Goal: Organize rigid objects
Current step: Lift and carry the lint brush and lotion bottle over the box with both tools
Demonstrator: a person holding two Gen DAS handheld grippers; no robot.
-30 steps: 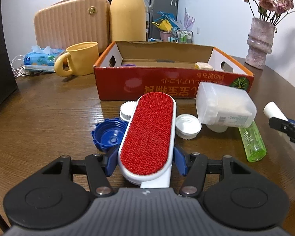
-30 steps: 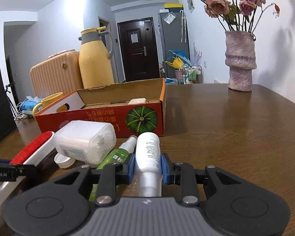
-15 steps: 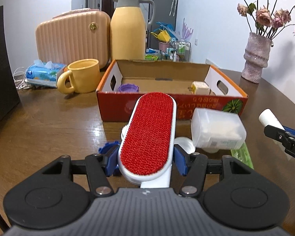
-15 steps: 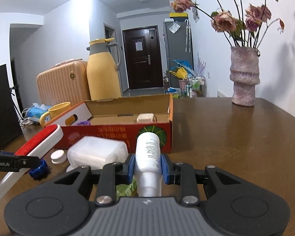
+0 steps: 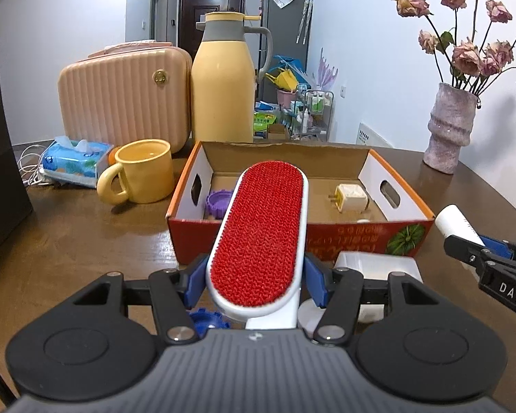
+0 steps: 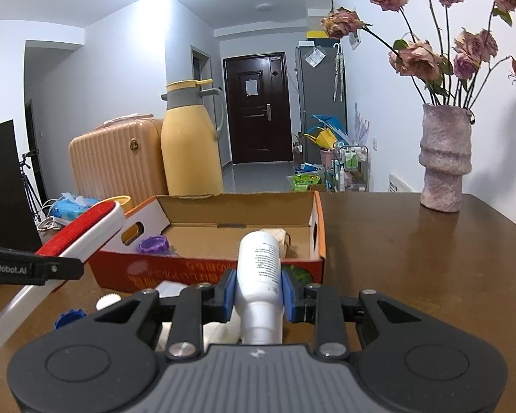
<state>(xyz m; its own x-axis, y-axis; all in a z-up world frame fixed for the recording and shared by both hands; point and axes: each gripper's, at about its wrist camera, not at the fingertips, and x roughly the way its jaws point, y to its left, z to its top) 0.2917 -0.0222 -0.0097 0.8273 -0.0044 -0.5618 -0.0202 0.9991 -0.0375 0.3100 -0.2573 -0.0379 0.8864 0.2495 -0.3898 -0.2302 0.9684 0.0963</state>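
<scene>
While both grippers hang above the brown table (image 5: 86, 241), each one has something pinched; the left gripper (image 5: 256, 275) has its blue pads (image 5: 195, 277) pressed on the sides of a lint brush (image 5: 261, 237), red bristle face up, white handle running back toward the camera; the brush tip sits in line with the open cardboard box (image 5: 368, 237), over its near wall as far as I can tell from this angle.

Over on the other side, the right gripper (image 6: 258, 292) is clamped tight around a white bottle (image 6: 259, 265), cap end toward the camera, base pointing at the box (image 6: 206, 268); same bottle (image 5: 455, 222) pokes in at the right edge of the left view.

Inside the box: a purple cap (image 5: 218, 203) near the left wall and a cream plug adapter (image 5: 351, 198) toward the right.

Down on the table in front of the box there's a clear plastic container (image 5: 378, 265), a blue cap (image 5: 208, 320) and a white cap (image 6: 108, 301), mostly hidden behind the gripper bodies.

Background stuff: yellow mug (image 5: 141, 172), yellow thermos jug (image 5: 223, 82), peach case (image 5: 124, 96), tissue pack (image 5: 74, 163), and a vase (image 6: 443, 158) of dried roses on the far right.
</scene>
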